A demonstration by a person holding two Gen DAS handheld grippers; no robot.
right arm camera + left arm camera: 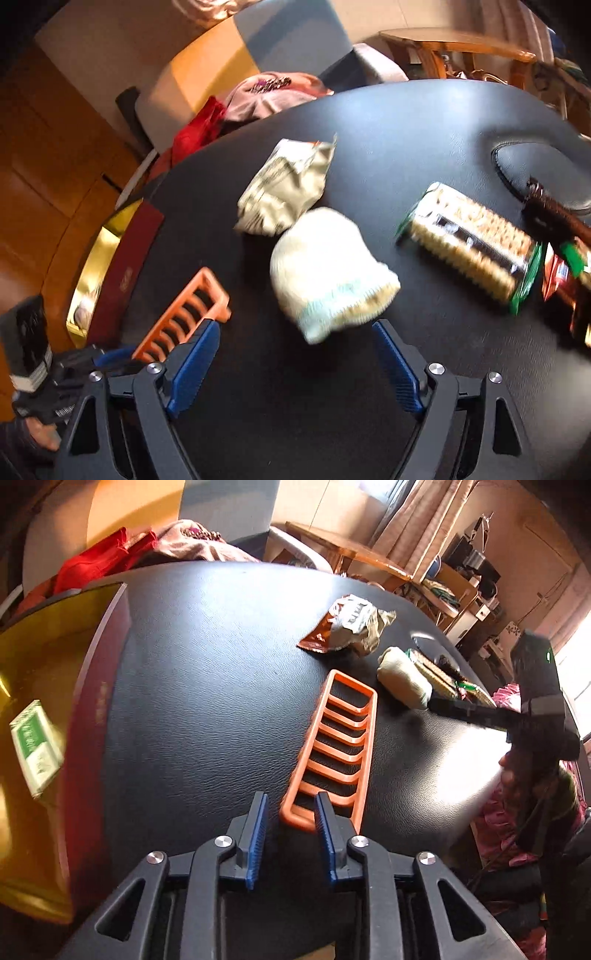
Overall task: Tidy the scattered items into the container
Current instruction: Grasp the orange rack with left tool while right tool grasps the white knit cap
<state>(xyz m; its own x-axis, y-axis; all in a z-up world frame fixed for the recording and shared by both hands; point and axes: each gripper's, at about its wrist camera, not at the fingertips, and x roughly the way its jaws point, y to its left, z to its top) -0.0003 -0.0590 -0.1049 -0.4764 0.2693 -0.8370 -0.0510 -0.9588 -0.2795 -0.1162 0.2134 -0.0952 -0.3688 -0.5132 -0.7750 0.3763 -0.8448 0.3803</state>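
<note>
- Orange plastic rack (334,749), ladder-shaped with slanted slats, lies flat on the black leather-textured counter (207,686); its near end sits between the blue pads of the left tongs (291,814), which stand partly apart around that end without clearly pressing on it.
- Left of the rack, the container (107,686) with a dark red wall and a gold inside sits on the counter; a green-and-white packet (35,747) already lies in it.
- Beyond the rack's far end lies a crumpled silver-and-brown snack wrapper (345,627), with a cream knitted hat (404,681) to its right.
- In the right wrist view, the right tongs (295,341) are spread wide just short of the cream knitted hat's pale blue rim, not touching it.
- The wrapper touches the far side of the hat.
- Right of the hat, apart from it, lies a green-edged pack of biscuits (469,243), and further right some small red and brown packets (557,273), blurred.
- Red and pink cloths (236,107) are piled past the counter's far left edge.
</note>
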